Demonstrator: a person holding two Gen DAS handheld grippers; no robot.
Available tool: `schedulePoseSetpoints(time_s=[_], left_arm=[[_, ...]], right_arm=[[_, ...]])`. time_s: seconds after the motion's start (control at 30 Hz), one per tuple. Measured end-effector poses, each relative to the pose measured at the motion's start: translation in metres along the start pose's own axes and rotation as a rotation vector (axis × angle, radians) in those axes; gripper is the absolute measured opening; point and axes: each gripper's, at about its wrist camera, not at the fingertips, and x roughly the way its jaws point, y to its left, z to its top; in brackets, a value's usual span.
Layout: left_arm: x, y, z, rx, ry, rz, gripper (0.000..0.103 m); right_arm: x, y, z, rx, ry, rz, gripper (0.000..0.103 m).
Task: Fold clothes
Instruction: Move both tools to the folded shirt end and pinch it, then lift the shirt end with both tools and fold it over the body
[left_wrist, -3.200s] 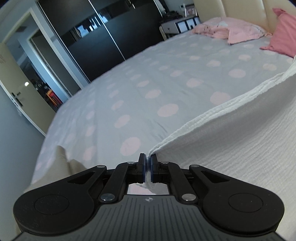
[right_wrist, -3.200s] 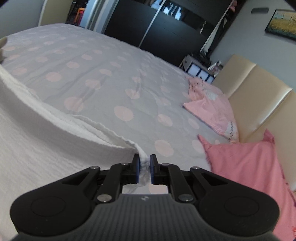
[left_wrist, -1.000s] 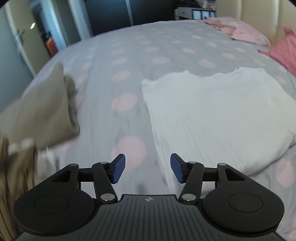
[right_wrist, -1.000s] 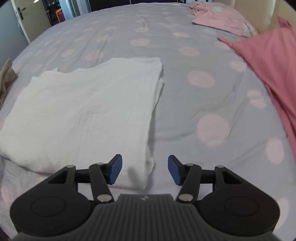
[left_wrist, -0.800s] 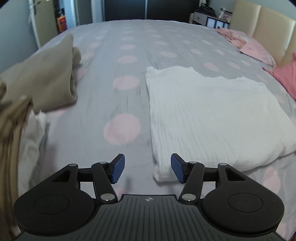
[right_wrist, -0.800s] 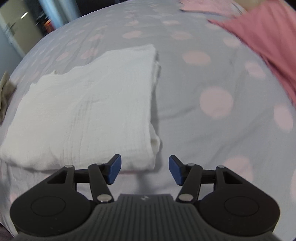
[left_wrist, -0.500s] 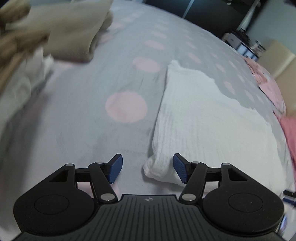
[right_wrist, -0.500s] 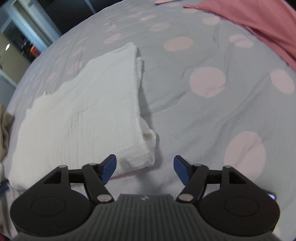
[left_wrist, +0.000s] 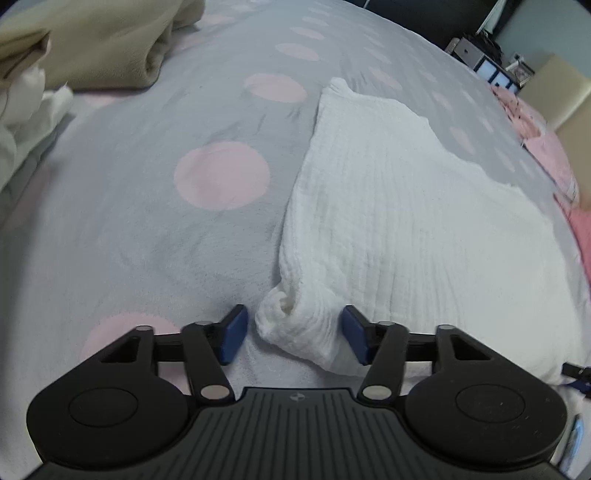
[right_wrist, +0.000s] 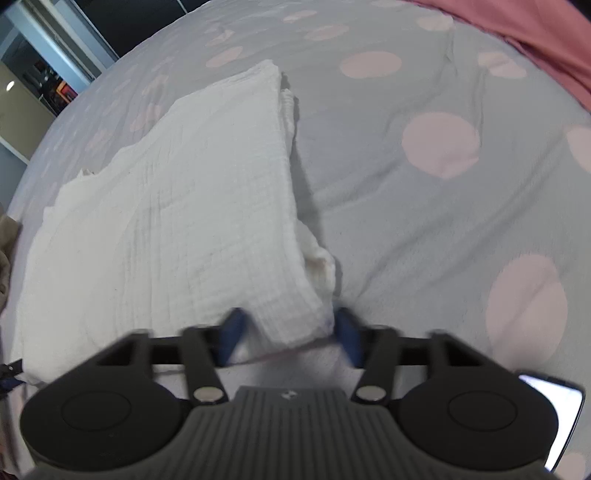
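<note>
Your white cloth (left_wrist: 399, 206) lies folded flat on the bed (left_wrist: 147, 240), its long side running up the frame. Both your left gripper (left_wrist: 291, 338) and right gripper (right_wrist: 288, 332) have jaws closing around its near corners, not yet pinching.

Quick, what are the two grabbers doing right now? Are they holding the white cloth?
Left gripper: open, closing around a near corner of the folded white cloth, not pinching yet.
Right gripper: open, closing around the other near corner, not gripping yet.

Both the left claw (left_wrist: 291, 334) and right claw (right_wrist: 286, 334) point steeply down, jaws closing but still parted.
</note>
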Motion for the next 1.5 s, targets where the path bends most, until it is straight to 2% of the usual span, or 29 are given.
schedulePoseSetpoints(time_s=[0.07, 0.17, 0.27, 0.53, 0.73, 0.93, 1.13, 1.27, 1.5], left_arm=[[-0.002, 0.000, 0.000, 0.010, -0.005, -0.007, 0.028], [-0.005, -0.001, 0.001, 0.022, -0.003, -0.027, 0.016], [-0.011, -0.005, 0.002, 0.045, -0.015, -0.027, 0.010], [-0.052, -0.017, 0.012, 0.121, -0.085, -0.012, 0.007], [-0.088, -0.020, 0.013, 0.160, -0.104, -0.023, 0.007], [-0.118, -0.009, 0.002, 0.162, -0.105, -0.041, 0.007], [-0.142, 0.002, -0.022, 0.167, -0.111, -0.056, 0.007], [-0.143, 0.005, -0.035, 0.172, -0.087, -0.043, 0.007], [-0.111, -0.010, -0.046, 0.303, -0.020, 0.081, 0.007]], right_arm=[[0.000, -0.001, 0.003, 0.009, -0.002, 0.019, 0.013], [-0.003, -0.001, 0.004, 0.006, -0.010, 0.040, 0.011], [-0.011, 0.005, 0.006, -0.026, -0.030, 0.029, 0.010], [-0.051, 0.013, 0.012, -0.074, -0.090, 0.007, 0.009], [-0.087, 0.014, 0.005, -0.104, -0.125, 0.041, 0.009], [-0.111, 0.005, -0.016, -0.120, -0.107, 0.062, 0.009], [-0.125, -0.001, -0.046, -0.157, -0.073, 0.078, 0.009], [-0.125, -0.003, -0.063, -0.187, -0.040, 0.070, 0.009], [-0.096, 0.013, -0.072, -0.338, 0.037, -0.030, 0.009]])
